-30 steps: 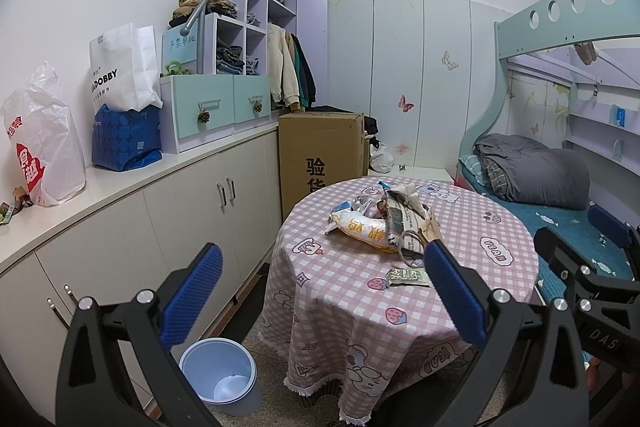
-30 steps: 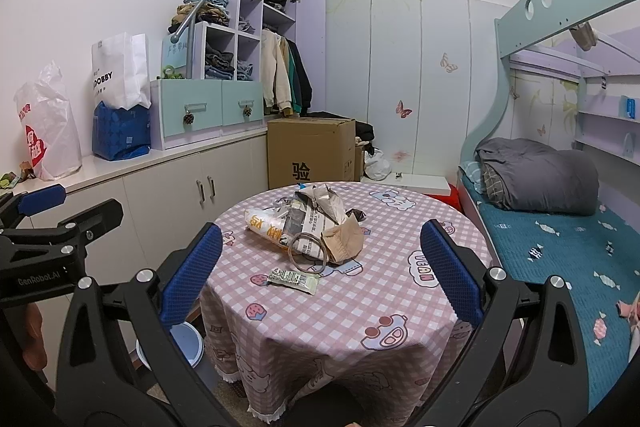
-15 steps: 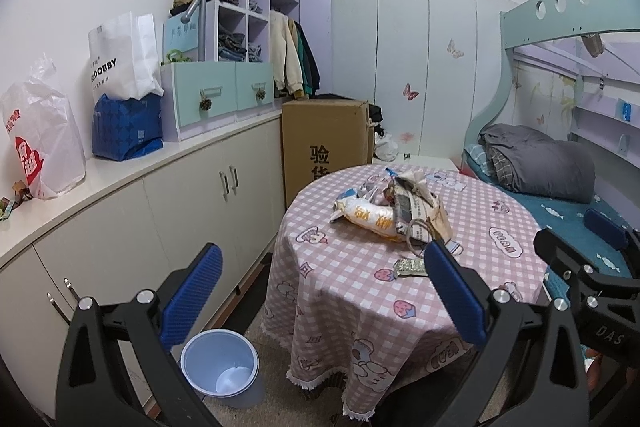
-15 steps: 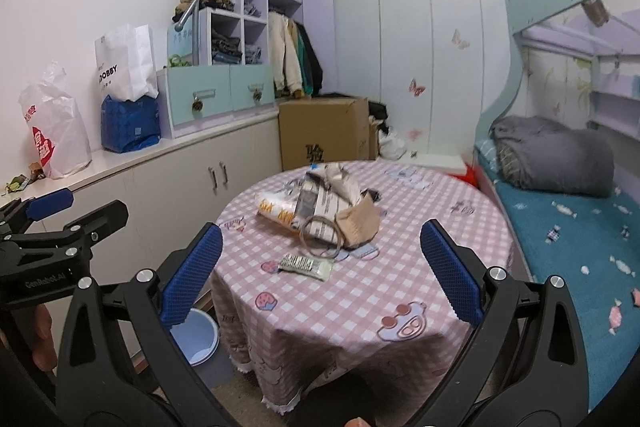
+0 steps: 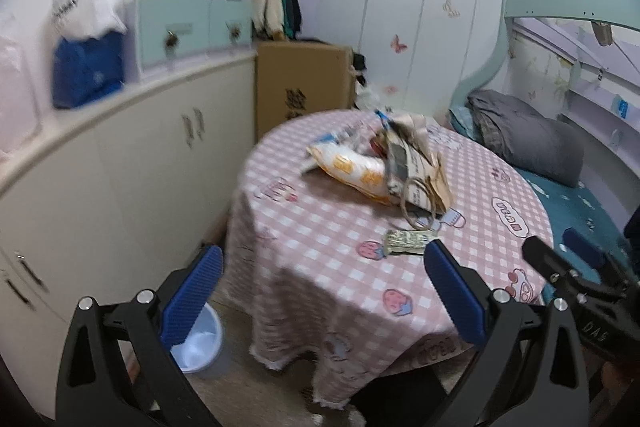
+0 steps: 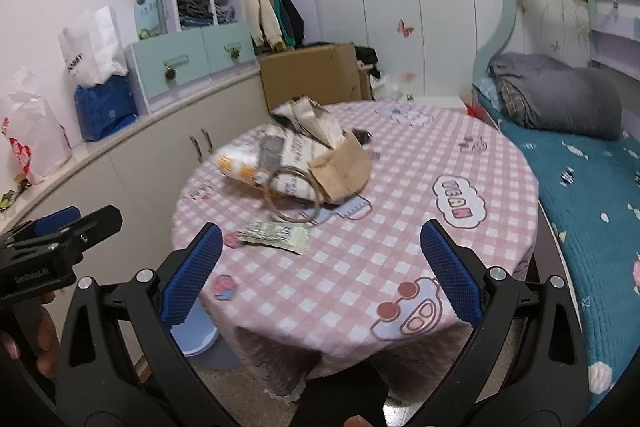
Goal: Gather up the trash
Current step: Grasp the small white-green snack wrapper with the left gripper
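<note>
Both tools spread wide, empty: left tool (image 5: pixel 322 291), right tool (image 6: pixel 320 269). Flat snack wrapper (image 6: pixel 276 235) on desk (image 6: pixel 500 163), just in front of paper bag pile (image 6: pixel 316 159). Probably light, crinkly, slippery; pinch raised edge.

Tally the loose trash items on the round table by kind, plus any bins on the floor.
Flat green-and-white wrapper: 1
Yellow-and-white snack bag: 1
Paper bag with handles: 1
Light blue bin on the floor: 1
Total: 4. Smaller scraps behind the pile are too blurred to count.
</note>
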Action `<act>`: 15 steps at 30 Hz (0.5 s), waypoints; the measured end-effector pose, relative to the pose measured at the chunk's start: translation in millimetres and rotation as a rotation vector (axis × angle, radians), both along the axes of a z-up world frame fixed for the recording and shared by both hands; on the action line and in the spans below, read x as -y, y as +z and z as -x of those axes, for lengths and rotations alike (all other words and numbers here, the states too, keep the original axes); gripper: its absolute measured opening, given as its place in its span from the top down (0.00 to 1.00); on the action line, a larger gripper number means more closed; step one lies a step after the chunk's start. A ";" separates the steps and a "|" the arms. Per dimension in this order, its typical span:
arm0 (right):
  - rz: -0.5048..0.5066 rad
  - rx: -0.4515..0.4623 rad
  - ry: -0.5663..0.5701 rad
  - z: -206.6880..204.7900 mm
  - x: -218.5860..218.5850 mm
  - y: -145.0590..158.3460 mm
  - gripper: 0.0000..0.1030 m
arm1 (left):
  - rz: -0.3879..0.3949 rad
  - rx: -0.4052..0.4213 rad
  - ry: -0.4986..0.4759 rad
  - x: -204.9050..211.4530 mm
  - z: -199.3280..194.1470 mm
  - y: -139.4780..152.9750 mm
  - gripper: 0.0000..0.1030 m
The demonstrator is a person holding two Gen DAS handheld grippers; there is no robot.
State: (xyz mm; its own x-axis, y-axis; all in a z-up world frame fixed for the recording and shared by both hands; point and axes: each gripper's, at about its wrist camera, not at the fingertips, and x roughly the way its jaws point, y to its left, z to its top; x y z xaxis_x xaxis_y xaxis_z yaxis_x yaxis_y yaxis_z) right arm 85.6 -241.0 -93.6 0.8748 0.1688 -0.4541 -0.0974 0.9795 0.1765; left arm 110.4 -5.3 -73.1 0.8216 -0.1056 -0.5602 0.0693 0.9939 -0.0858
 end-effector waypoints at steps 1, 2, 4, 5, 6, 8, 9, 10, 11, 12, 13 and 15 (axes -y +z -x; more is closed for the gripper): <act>0.002 -0.008 -0.005 -6.5 1.9 -4.2 0.06 | 0.001 -0.016 -0.010 3.4 -6.8 -3.8 0.04; 0.002 -0.018 -0.007 -12.3 3.7 -7.9 0.06 | -0.005 -0.023 -0.024 9.1 -14.2 -7.8 0.05; -0.009 -0.037 -0.017 -23.5 10.0 -15.3 0.06 | -0.018 -0.022 -0.044 18.4 -23.9 -13.1 0.05; -0.014 -0.041 -0.027 -26.9 13.4 -17.7 0.06 | -0.026 -0.034 -0.068 25.5 -32.5 -18.5 0.05; -0.024 -0.045 -0.038 -31.0 17.3 -20.4 0.06 | -0.032 -0.049 -0.089 30.9 -38.8 -22.4 0.09; -0.043 -0.056 -0.051 -36.6 25.4 -25.4 0.06 | -0.046 -0.082 -0.155 45.5 -52.1 -33.2 0.18; -0.048 -0.062 -0.056 -39.9 28.9 -27.5 0.06 | -0.059 -0.093 -0.182 52.4 -58.0 -37.4 0.19; -0.051 -0.068 -0.061 -41.8 31.9 -29.6 0.06 | -0.088 -0.110 -0.218 62.6 -64.2 -43.9 0.20; -0.054 -0.073 -0.064 -44.1 35.0 -31.8 0.06 | -0.111 -0.117 -0.237 69.1 -68.1 -47.5 0.21; -0.057 -0.076 -0.066 -46.0 37.1 -33.3 0.06 | -0.133 -0.121 -0.258 75.7 -70.6 -50.8 0.21; -0.059 -0.080 -0.067 -47.3 38.8 -34.7 0.06 | -0.155 -0.128 -0.280 81.8 -74.1 -54.3 0.21; -0.063 -0.090 -0.065 -51.6 42.4 -37.6 0.06 | -0.200 -0.142 -0.321 94.3 -81.8 -61.8 0.23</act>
State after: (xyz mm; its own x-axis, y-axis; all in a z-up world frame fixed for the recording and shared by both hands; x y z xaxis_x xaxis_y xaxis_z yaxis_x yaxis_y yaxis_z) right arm 137.2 -283.3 -131.2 0.8410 0.1434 -0.5217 -0.0146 0.9699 0.2430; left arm 192.2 -99.6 -135.0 0.6773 -0.2216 -0.7016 0.3806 0.9216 0.0762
